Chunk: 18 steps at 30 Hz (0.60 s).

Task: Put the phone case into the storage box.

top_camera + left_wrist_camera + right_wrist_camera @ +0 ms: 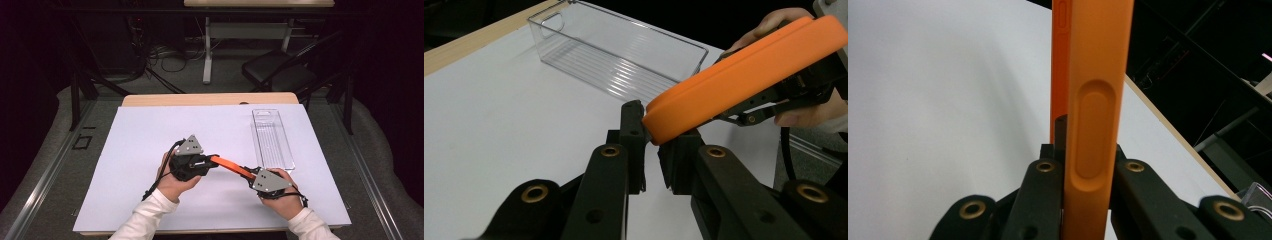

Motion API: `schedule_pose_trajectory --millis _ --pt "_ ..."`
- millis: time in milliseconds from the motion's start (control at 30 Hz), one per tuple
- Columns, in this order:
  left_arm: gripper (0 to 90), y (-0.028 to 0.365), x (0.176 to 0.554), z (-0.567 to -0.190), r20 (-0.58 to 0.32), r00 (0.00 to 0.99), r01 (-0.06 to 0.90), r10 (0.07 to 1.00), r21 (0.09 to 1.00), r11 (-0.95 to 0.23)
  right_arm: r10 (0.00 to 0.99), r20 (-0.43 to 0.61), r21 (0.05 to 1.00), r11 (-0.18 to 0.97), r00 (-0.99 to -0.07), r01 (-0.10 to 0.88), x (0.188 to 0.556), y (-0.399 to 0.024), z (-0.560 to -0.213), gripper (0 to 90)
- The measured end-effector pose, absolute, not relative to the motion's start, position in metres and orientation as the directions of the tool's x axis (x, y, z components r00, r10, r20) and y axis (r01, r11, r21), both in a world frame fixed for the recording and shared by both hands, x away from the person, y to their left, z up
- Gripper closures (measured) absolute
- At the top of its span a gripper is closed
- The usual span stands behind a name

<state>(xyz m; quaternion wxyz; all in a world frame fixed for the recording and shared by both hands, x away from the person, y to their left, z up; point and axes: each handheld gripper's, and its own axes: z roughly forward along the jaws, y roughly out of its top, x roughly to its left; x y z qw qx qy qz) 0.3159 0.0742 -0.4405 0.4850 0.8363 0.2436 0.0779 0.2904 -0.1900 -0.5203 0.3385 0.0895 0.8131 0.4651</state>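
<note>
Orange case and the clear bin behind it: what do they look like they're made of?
The orange case looks like soft matte silicone or rubber, judging by its rounded edges, moulded button bump and lack of glare; hard matte plastic is possible. The clear bin looks like rigid, glossy, transparent plastic, probably acrylic: see-through walls, bright edge highlights, a ribbed floor and a cut-out handle.

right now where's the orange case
In the high view the orange case is low and centre, bridging the left gripper and right gripper, left of the clear bin.
</note>
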Motion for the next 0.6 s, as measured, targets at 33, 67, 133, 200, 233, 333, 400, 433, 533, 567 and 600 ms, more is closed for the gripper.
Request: schedule_pose_trajectory --millis 33,67,133,200,233,333,400,433,533,567,600 --pt "81.3 0.0741 0.3159 -0.4405 -0.107 0.868 0.333 0.484 0.850 -0.409 0.463 -0.467 0.817 0.552 -0.754 -0.168 0.2902 -0.1899 -0.5203 85.6" --pt "81.4 0.0741 0.3159 -0.4405 -0.106 0.868 0.332 0.485 0.850 -0.409 0.462 -0.466 0.817 0.552 -0.754 -0.167 0.2903 -0.1898 -0.5204 85.5" --pt "81.5 0.0741 0.3161 -0.4407 -0.112 0.866 0.339 0.487 0.848 -0.407 0.463 -0.465 0.818 0.551 -0.755 -0.167 0.2904 -0.1898 -0.5205 85.1" --pt "81.5 0.0745 0.3165 -0.4409 -0.119 0.866 0.344 0.486 0.847 -0.405 0.463 -0.465 0.818 0.550 -0.755 -0.166 0.2905 -0.1898 -0.5207 84.6" --pt "81.6 0.0742 0.3166 -0.4413 -0.123 0.863 0.347 0.490 0.849 -0.399 0.465 -0.468 0.817 0.552 -0.751 -0.167 0.2904 -0.1896 -0.5208 84.2" --pt "81.6 0.0748 0.3170 -0.4410 -0.131 0.862 0.356 0.490 0.844 -0.402 0.464 -0.469 0.816 0.554 -0.752 -0.167 0.2903 -0.1891 -0.5212 83.9" --pt "81.7 0.0750 0.3174 -0.4410 -0.131 0.861 0.358 0.492 0.843 -0.402 0.464 -0.467 0.816 0.554 -0.753 -0.165 0.2900 -0.1889 -0.5213 83.5" --pt "81.7 0.0751 0.3175 -0.4410 -0.135 0.860 0.361 0.492 0.842 -0.400 0.466 -0.467 0.817 0.553 -0.752 -0.165 0.2900 -0.1889 -0.5214 83.2" --pt "81.8 0.0755 0.3179 -0.4412 -0.141 0.858 0.365 0.495 0.844 -0.393 0.468 -0.466 0.819 0.550 -0.751 -0.165 0.2900 -0.1889 -0.5212 82.5" --pt "81.9 0.0758 0.3181 -0.4409 -0.144 0.858 0.368 0.493 0.842 -0.394 0.468 -0.466 0.819 0.550 -0.751 -0.165 0.2898 -0.1889 -0.5212 82.2" --pt "81.9 0.0760 0.3183 -0.4410 -0.146 0.858 0.369 0.492 0.842 -0.394 0.467 -0.466 0.818 0.551 -0.751 -0.165 0.2896 -0.1889 -0.5211 82.0"
